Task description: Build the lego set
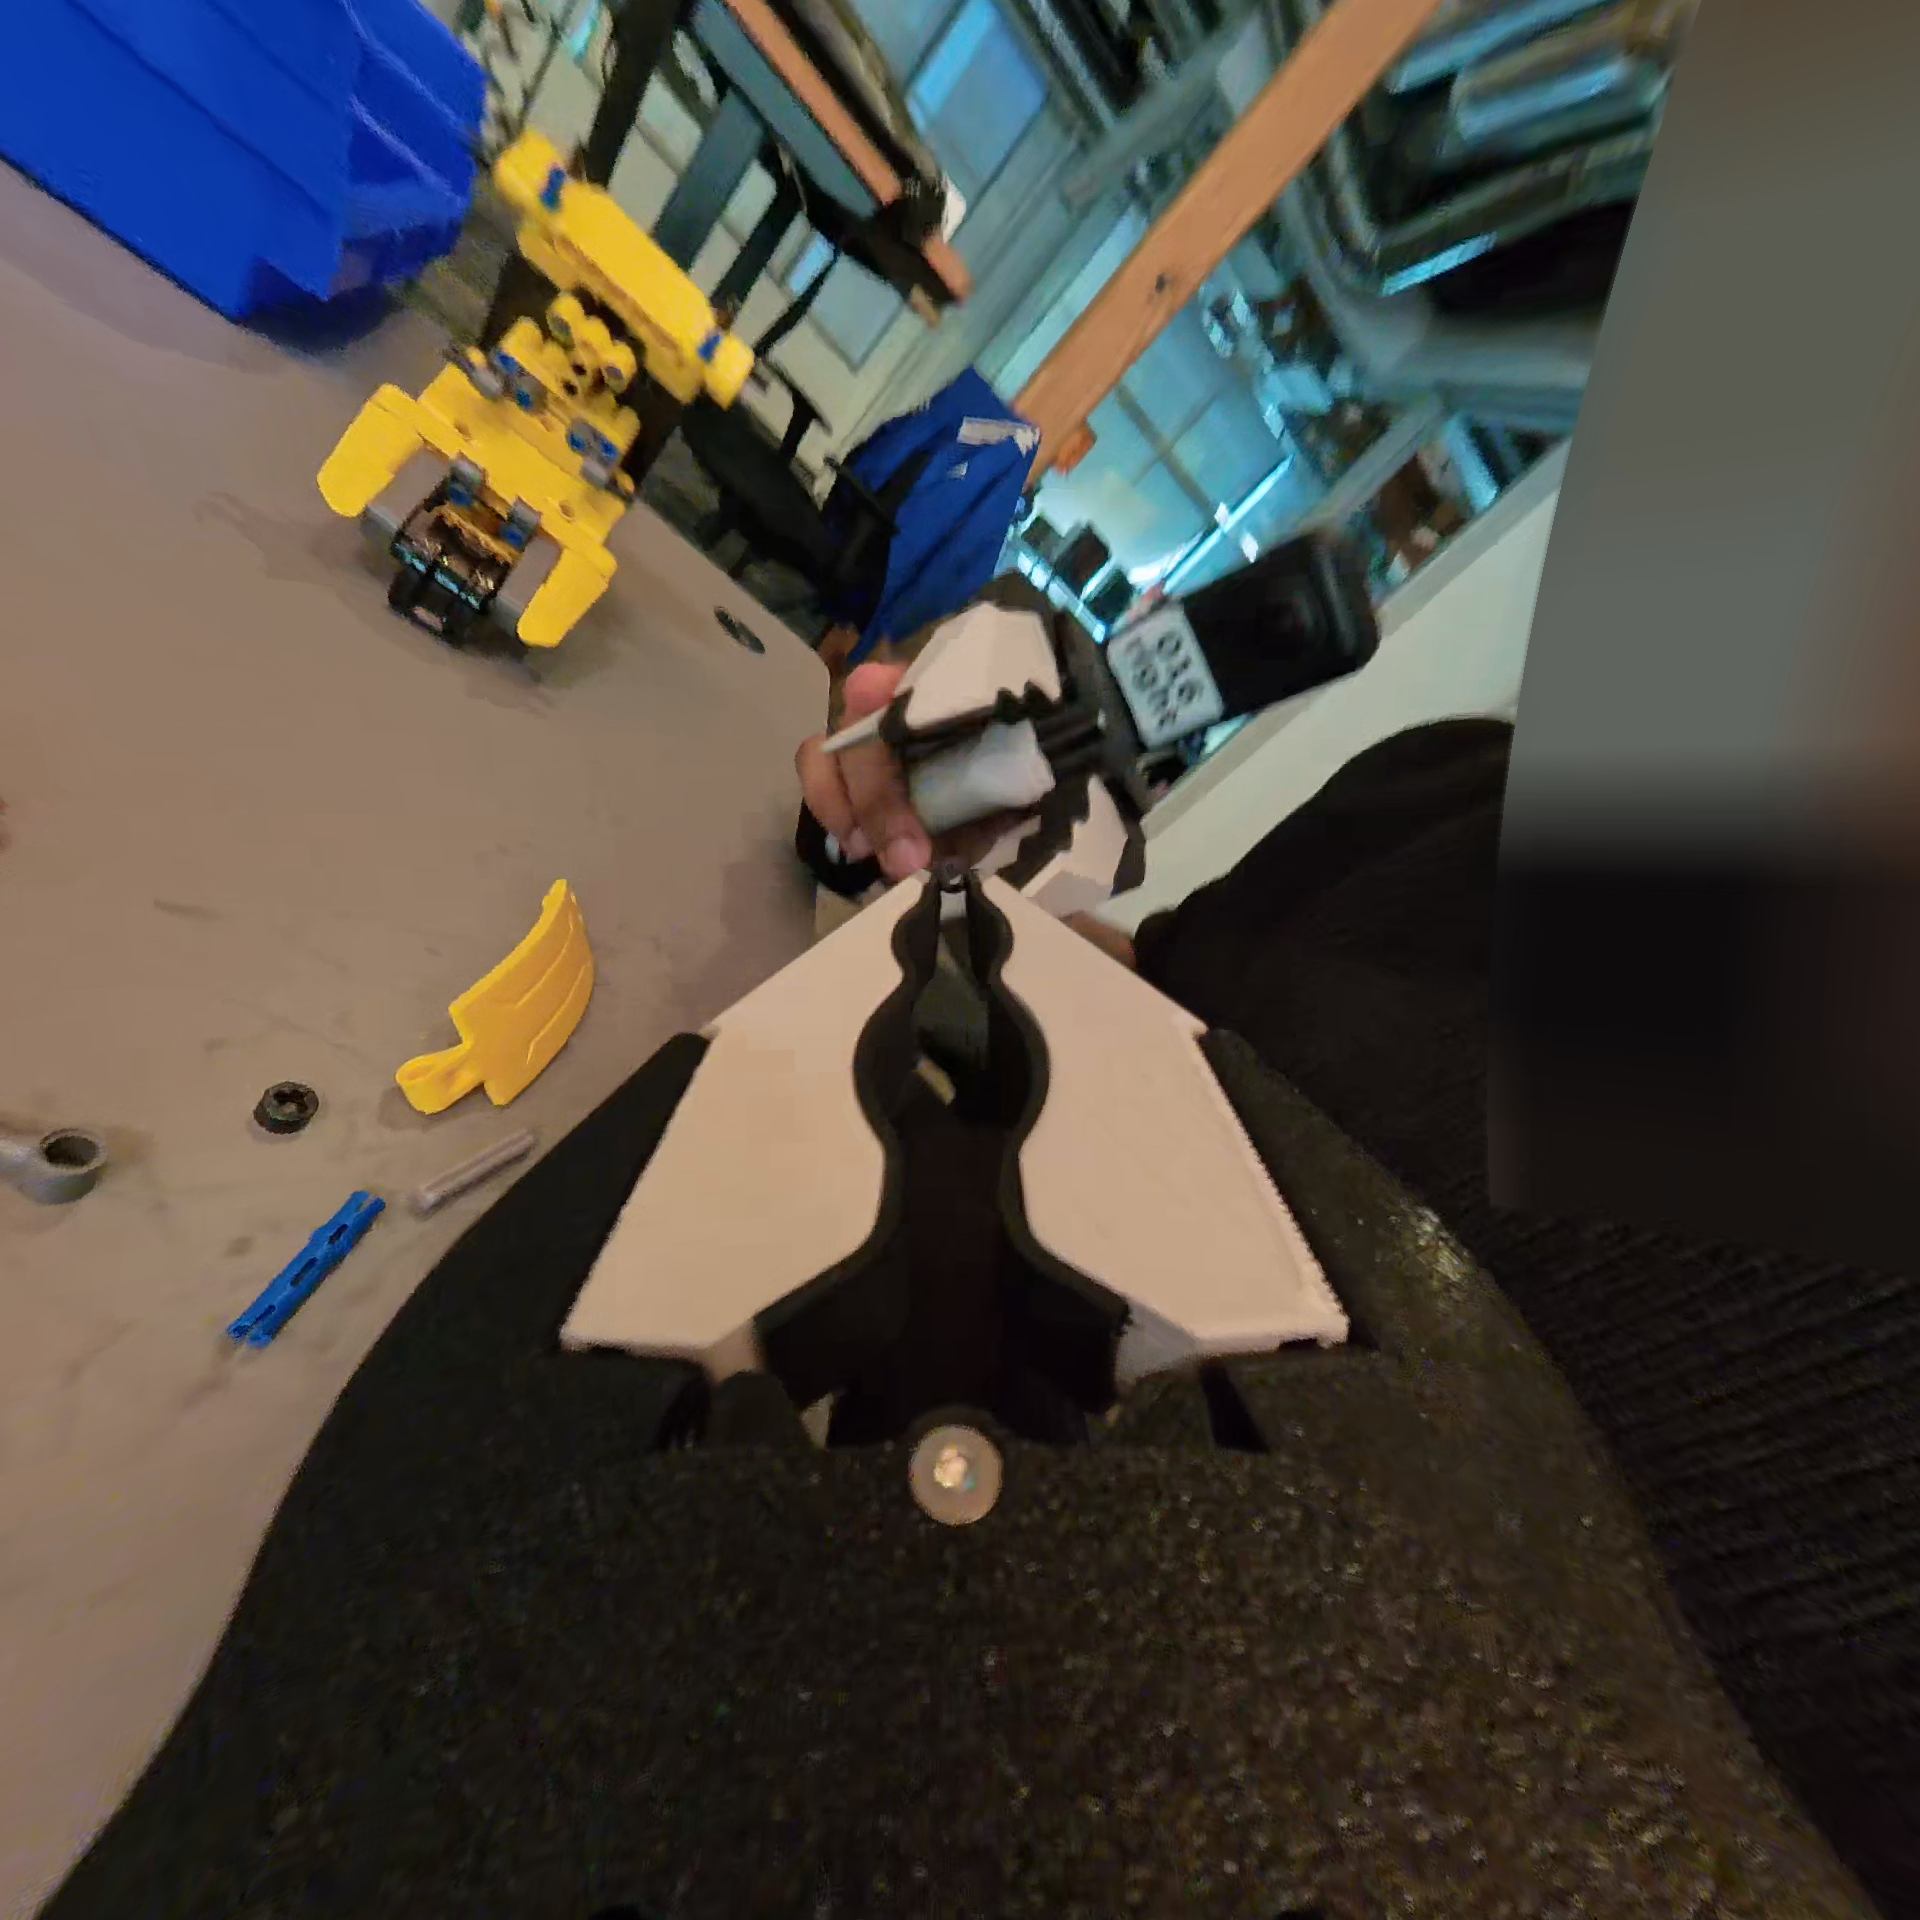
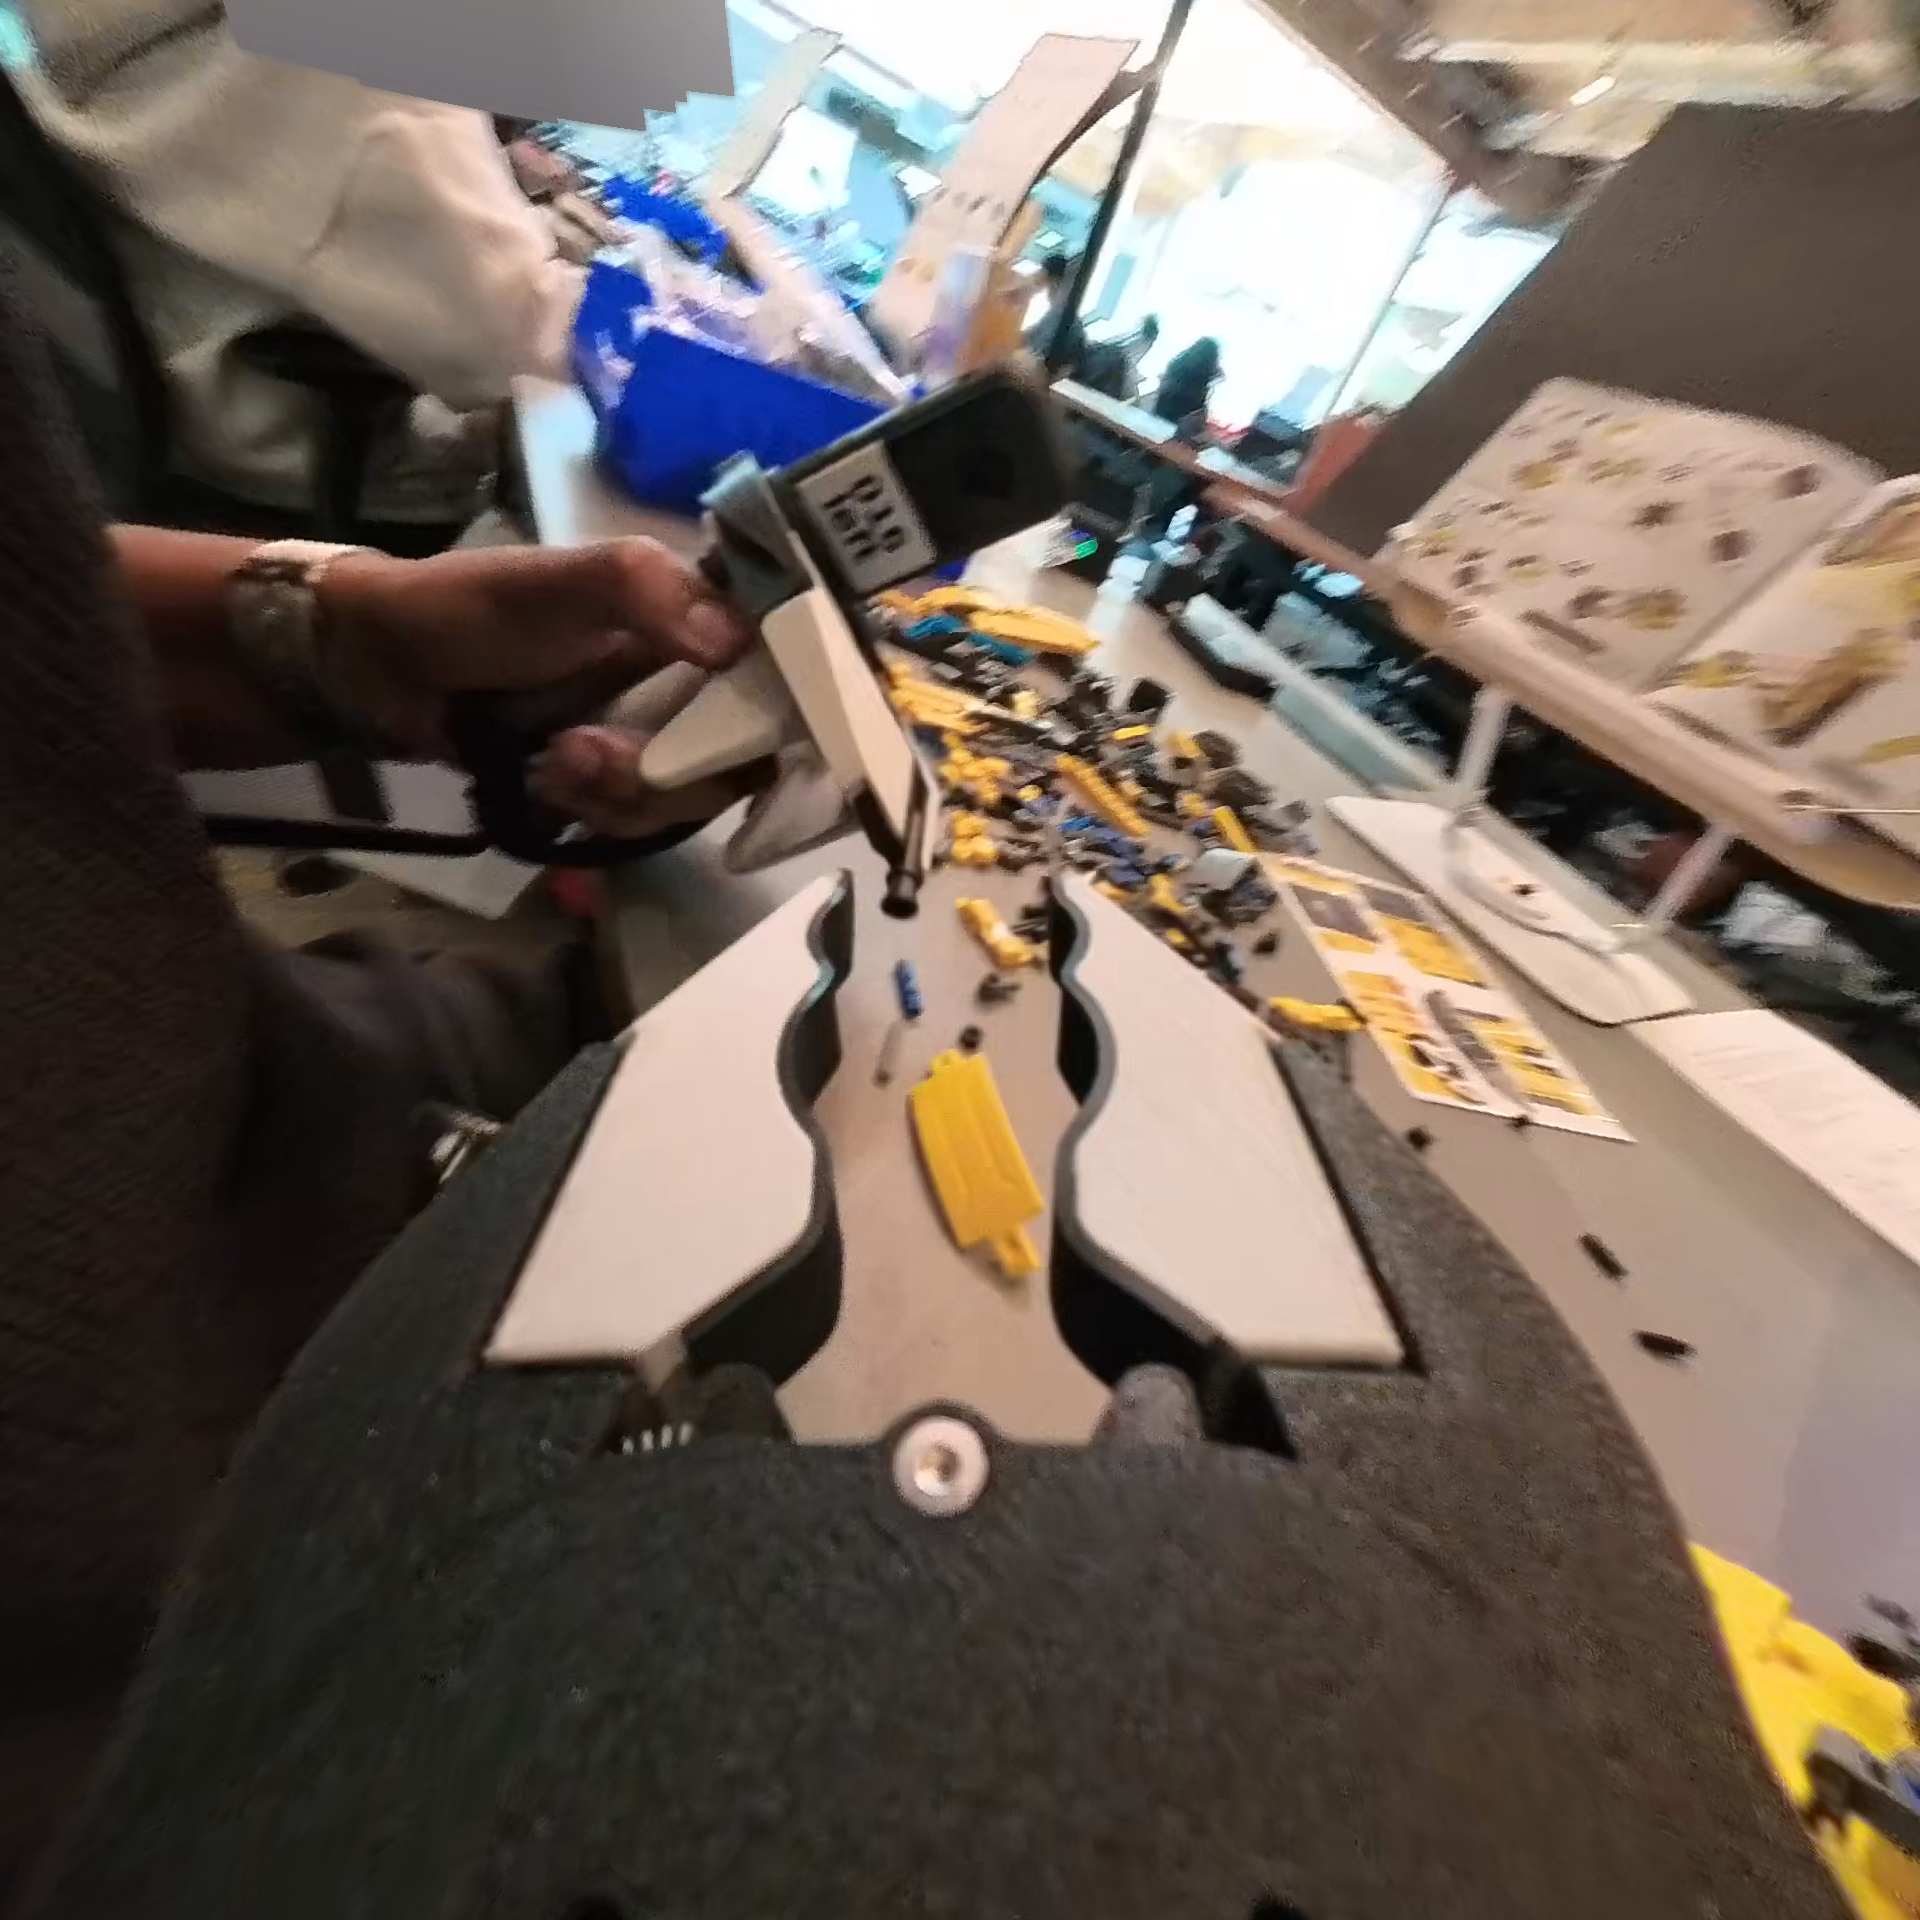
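Left wrist view. Nearest the lens is the black housing of the left tongs point(image 1: 951, 883). Their white fingers meet at the tips, clamped on a small black pin point(image 1: 954, 878), which is held off the edge of the grey worktop point(image 1: 208, 831).
- The pin is caught by the extreme tips only. My judgement is that this hold is slight and wants steady, even pressure and no twisting.
- The right tongs point(image 1: 961, 727) face the lens just beyond, with a hand point(image 1: 862, 774) beside them.
- On the worktop lie a yellow curved panel point(image 1: 509, 1008), a black ring point(image 1: 286, 1104), a grey peg point(image 1: 473, 1174) and a blue peg point(image 1: 301, 1268).
- Farther back stand a yellow brick-built model point(image 1: 520, 436) and a blue bin point(image 1: 229, 145).

Right wrist view. The right tongs' own housing is nearest, and their fingers stand well apart, gripping nothing.
- The pin hangs from the left tongs. Its lower end sits just beside the right tongs' left fingertip point(image 2: 836, 899); I cannot tell whether they touch.
- A heap of loose parts point(image 2: 1091, 748) lies beyond.

Writing: each tongs' camera carries a pale label with dark characters. An open instruction booklet point(image 2: 1662, 582) stands on a stand, and a printed sheet point(image 2: 1434, 1008) lies flat. No brand is legible.
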Tool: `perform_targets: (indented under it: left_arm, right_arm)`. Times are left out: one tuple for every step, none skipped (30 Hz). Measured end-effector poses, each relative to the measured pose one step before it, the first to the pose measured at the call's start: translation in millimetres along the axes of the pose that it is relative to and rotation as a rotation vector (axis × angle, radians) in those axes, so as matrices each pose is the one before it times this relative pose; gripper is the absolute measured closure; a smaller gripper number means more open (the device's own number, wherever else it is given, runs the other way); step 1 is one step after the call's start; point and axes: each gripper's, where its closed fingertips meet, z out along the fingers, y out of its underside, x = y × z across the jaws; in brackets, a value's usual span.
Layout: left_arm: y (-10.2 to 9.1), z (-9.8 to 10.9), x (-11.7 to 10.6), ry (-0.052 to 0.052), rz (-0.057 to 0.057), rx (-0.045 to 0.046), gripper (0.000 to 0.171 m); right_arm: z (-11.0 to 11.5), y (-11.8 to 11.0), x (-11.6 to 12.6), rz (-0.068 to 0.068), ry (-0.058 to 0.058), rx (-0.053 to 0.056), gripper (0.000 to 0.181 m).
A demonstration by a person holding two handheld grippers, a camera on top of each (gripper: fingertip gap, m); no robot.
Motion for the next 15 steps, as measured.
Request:
perform_targets:
  left_arm:
    - [-6.24,-2.70,1.31,0.0153,-0.0199,0.04383,0.168]
    - [-5.78,-2.71,0.60,0.0116,-0.0225,0.04149,0.168]
    - [-4.50,-2.39,0.02,0.0075,-0.0201,0.03416,0.168]
    - [-2.58,-1.53,0.25,0.0086,-0.0185,0.01986,0.168]
    - [-0.54,-0.58,0.46,0.0089,-0.0176,0.00728,0.168]
    - [0.49,0.27,1.38,0.0126,-0.0156,0.00115,0.168]
    - [0.36,0.77,2.11,0.0145,-0.0132,0.00266,0.168]
    - [0.58,1.08,2.30,0.0156,-0.0131,0.00130,0.168]
    - [0.74,1.29,2.54,0.0161,-0.0115,-0.00093,0.167]
    - [0.69,1.28,2.99,0.0191,-0.0092,-0.00185,0.167]
    - [0.47,0.90,2.23,0.0136,-0.0080,-0.00045,0.168]
    - [0.62,0.73,1.82,0.0109,-0.0063,-0.00198,0.168]
    - [0.87,0.45,1.31,0.0086,-0.0043,-0.00440,0.167]
    - [1.12,0.29,0.25,0.0012,-0.0038,-0.00520,0.167]
    - [1.16,0.17,-0.16,-0.0014,-0.0016,-0.00597,0.167]
  right_arm:
    - [-0.79,-2.11,5.05,-0.0071,0.0474,0.0204,0.143]
    - [-0.43,-1.70,2.97,-0.0006,0.0361,0.0204,0.140]
    - [-0.02,-1.85,1.54,0.0047,0.0280,0.0219,0.138]
    - [0.09,-2.36,0.12,0.0020,0.0210,0.0190,0.138]
    - [0.23,-3.79,0.34,-0.0048,0.0237,0.0220,0.138]
    - [-0.21,-4.47,2.19,-0.0087,0.0364,0.0278,0.138]
    - [-0.16,-3.67,0.60,-0.0153,0.0231,0.0226,0.142]
    - [0.29,-2.05,-2.00,-0.0131,-0.0004,0.0093,0.152]
    - [0.93,-0.95,-3.29,-0.0018,-0.0139,0.0017,0.157]
    - [1.10,-0.21,-3.57,0.0061,-0.0192,0.0002,0.158]
    - [1.04,0.27,-2.82,0.0062,-0.0163,0.0001,0.159]
    - [0.74,0.38,-1.79,0.0018,-0.0118,-0.0014,0.160]
    - [0.31,0.04,-1.12,-0.0010,-0.0088,-0.0007,0.161]
    - [-0.03,-0.55,-0.90,-0.0022,-0.0082,0.0025,0.164]
    - [-0.49,-1.20,-1.09,-0.0032,-0.0092,0.0056,0.171]
